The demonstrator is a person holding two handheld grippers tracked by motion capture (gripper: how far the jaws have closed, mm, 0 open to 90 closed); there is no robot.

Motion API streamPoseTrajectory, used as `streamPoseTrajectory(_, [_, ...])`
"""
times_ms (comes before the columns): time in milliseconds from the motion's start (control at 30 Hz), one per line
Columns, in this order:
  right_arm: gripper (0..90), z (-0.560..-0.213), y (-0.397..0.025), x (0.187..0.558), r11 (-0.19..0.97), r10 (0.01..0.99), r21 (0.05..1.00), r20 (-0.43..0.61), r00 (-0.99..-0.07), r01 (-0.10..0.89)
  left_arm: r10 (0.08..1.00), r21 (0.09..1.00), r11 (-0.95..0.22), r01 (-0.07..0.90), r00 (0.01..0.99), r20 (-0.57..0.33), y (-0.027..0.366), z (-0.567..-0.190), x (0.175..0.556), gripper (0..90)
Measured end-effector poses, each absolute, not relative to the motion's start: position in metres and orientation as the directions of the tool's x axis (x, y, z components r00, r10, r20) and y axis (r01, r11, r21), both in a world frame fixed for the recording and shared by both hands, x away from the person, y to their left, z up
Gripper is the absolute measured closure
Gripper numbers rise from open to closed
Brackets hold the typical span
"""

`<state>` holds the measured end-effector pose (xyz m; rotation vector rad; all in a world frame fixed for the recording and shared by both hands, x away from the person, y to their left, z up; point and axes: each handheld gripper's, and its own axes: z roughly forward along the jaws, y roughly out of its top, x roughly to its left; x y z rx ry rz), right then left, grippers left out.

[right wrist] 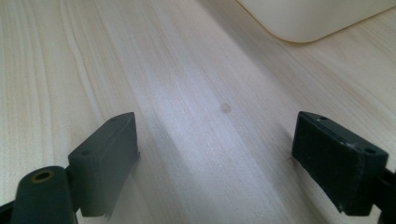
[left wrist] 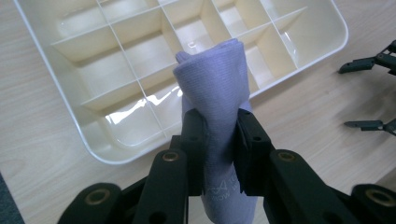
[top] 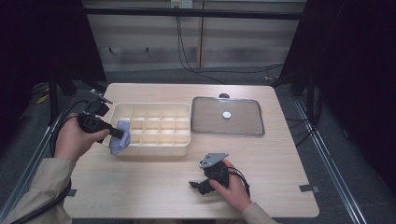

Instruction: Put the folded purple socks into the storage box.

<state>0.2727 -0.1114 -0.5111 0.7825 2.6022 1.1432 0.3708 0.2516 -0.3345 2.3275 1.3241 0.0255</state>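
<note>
Left claw (top: 122, 134): it's clamping tight on a folded lilac cloth (top: 120, 142), jaws pressing in from both sides, right at the near-left corner of the tray.
Lilac cloth: in the left gripper view the cloth (left wrist: 219, 107) is standing up between the jaws, its rolled top edge leaning over the tray's near compartments, its lower end hanging below the jaws with some small print on it.
Divided tray (top: 184, 148): cream plastic, sitting on the table left of centre; the compartments are looking bare and glossy in the left gripper view (left wrist: 100, 156).
Right claw (top: 195, 185): it's resting low over the table at the near edge, jaws spread wide and gripping nothing; in the right gripper view (right wrist: 215, 154) there's bare wood showing between the two pads, and a corner of the tray (right wrist: 299, 21) is peeking in at the top.
Lid (top: 205, 126): a clear flat lid with a white knob is lying just right of the tray, well apart from both claws.
Table (top: 154, 186): pale wood grain, carrying the lot.
</note>
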Motion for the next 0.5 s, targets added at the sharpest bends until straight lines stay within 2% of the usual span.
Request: streamPoseTrajectory(500, [13.8,-0.511,-0.111,0.273,0.563,0.538,0.730,0.033,-0.843,0.388,0.844,0.406,-0.397,0.823,0.501,-0.190,0.258,-0.340,0.386,75.6])
